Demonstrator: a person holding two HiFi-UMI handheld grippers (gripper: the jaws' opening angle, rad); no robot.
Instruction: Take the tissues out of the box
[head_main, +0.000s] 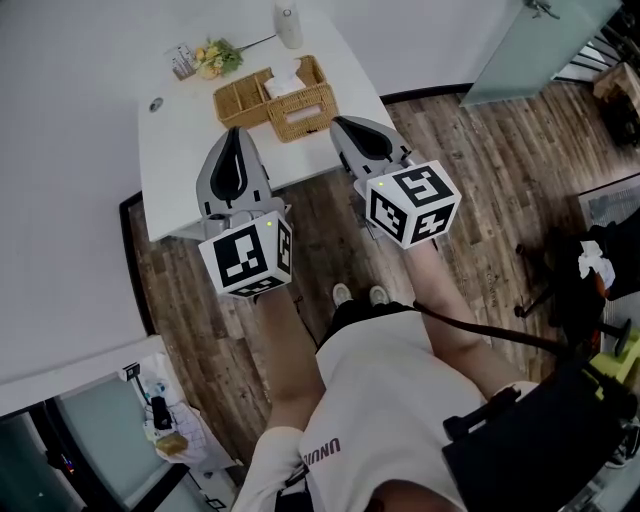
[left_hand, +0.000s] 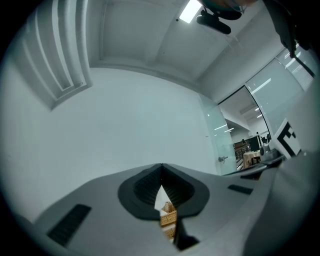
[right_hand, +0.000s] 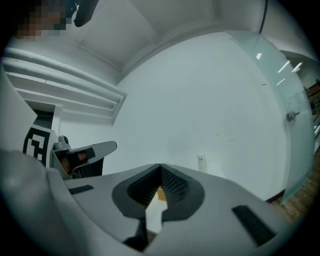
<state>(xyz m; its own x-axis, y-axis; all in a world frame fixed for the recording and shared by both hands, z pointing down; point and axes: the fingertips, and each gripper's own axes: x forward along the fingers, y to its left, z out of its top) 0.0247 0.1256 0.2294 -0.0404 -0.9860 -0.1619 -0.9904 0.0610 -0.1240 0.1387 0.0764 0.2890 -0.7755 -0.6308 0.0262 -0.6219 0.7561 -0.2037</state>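
Observation:
A woven wicker tissue box (head_main: 300, 110) stands on the white table (head_main: 180, 160), with a white tissue (head_main: 285, 82) sticking up from it. My left gripper (head_main: 235, 132) hovers over the table's near edge, just left of the box, jaws together and empty. My right gripper (head_main: 339, 123) is held beside the box's right end, also shut with nothing in it. In the left gripper view the closed left gripper (left_hand: 161, 166) leaves a slit that shows the wicker box (left_hand: 168, 218). In the right gripper view the right gripper (right_hand: 161, 165) likewise shows a sliver of wicker (right_hand: 161, 194).
A white bottle (head_main: 288, 22), a small bunch of flowers (head_main: 216, 57) and a round cable hole (head_main: 156, 104) are on the table behind the box. Wooden floor (head_main: 480, 170) lies to the right. The person's feet (head_main: 360, 295) stand at the table's front edge.

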